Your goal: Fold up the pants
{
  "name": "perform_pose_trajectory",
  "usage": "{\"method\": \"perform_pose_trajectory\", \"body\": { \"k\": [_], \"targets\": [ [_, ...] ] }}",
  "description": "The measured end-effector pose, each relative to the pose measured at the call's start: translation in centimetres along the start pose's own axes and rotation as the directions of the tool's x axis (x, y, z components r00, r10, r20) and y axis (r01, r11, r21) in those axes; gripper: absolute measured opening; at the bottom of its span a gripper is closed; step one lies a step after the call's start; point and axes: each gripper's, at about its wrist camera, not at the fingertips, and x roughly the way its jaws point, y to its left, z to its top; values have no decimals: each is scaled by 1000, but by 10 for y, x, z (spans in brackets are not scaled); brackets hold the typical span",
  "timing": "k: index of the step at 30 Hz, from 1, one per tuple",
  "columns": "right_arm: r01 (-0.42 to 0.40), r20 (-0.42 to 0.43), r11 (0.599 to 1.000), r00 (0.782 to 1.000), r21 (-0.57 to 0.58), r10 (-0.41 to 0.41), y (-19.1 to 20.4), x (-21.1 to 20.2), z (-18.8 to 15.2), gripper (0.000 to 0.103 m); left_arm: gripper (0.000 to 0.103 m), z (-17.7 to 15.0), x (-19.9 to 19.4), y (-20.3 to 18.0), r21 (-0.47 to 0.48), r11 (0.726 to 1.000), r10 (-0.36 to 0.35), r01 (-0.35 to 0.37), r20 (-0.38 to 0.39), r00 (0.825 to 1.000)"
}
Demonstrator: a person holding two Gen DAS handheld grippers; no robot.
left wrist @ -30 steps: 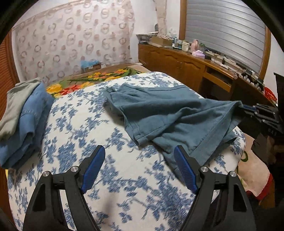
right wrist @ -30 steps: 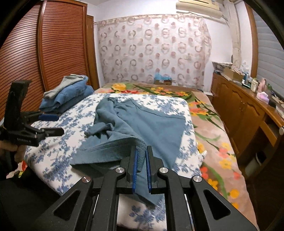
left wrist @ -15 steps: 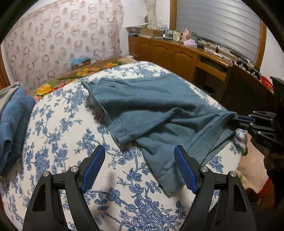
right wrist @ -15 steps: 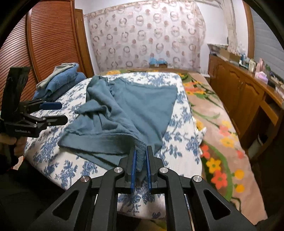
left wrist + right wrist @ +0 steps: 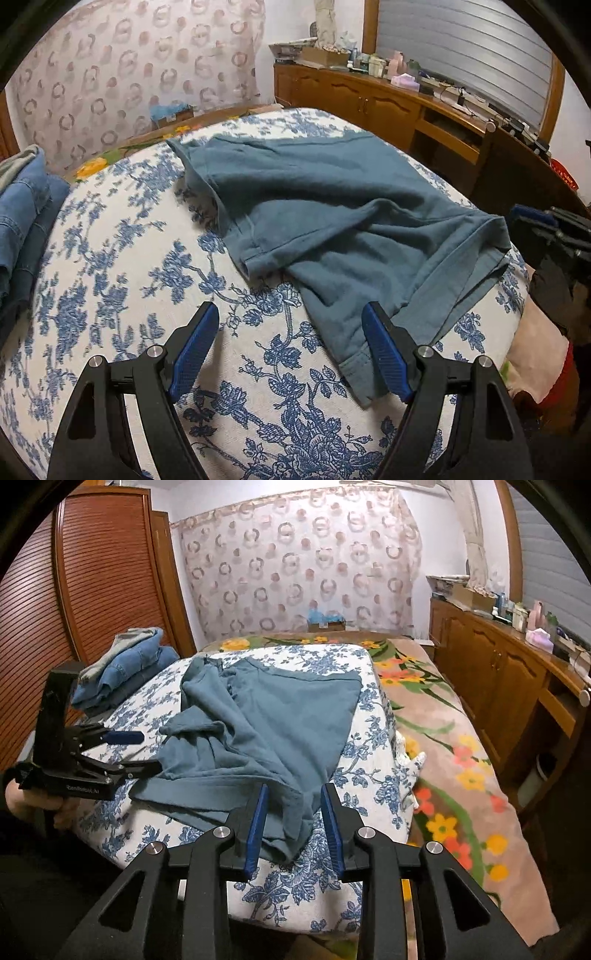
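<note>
Teal pants (image 5: 332, 221) lie rumpled on a blue-flowered white bed cover (image 5: 110, 277). They also show in the right wrist view (image 5: 258, 723). My left gripper (image 5: 288, 347) is open and empty just above the cover, its right finger beside the near hem. In the right wrist view the left gripper (image 5: 147, 749) shows at the pants' left edge. My right gripper (image 5: 295, 827) is open, its fingers on either side of a corner of the pants that lies on the bed's near edge. In the left wrist view the right gripper (image 5: 535, 221) shows dimly at the far right.
A stack of folded jeans (image 5: 125, 668) sits at the bed's far left corner; it also shows in the left wrist view (image 5: 22, 214). A flowered blanket (image 5: 443, 757) covers the bed's right side. A wooden cabinet (image 5: 509, 672) runs along the right, a wardrobe (image 5: 81, 590) on the left.
My right gripper has opened and let go of the pants corner, which now lies on the bed. My left gripper has moved lower and closer to the near hem.
</note>
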Motion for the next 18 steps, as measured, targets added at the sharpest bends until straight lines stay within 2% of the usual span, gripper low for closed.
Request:
{"method": "perform_pose_trajectory", "body": {
  "k": [2, 4, 8, 10, 18],
  "targets": [
    [2, -16, 1000, 1000, 0, -2, -2, 6, -1, 31, 81, 1, -6, -4, 14, 1000, -5, 5, 14, 1000],
    [1, -29, 1000, 1000, 9, -1, -5, 9, -4, 31, 80, 2, -14, -8, 25, 999, -48, 47, 32, 998],
    [17, -33, 999, 999, 38, -16, -15, 10, -2, 31, 60, 3, -22, -25, 71, 990, -125, 123, 35, 991],
    [21, -31, 999, 999, 46, -19, -19, 8, -1, 31, 53, 1, -22, -33, 94, 981, -170, 168, 19, 985],
    [12, -37, 998, 999, 57, -10, -20, 12, -3, 31, 52, -5, -10, -41, 115, 973, -197, 201, -43, 979]
  ]
}}
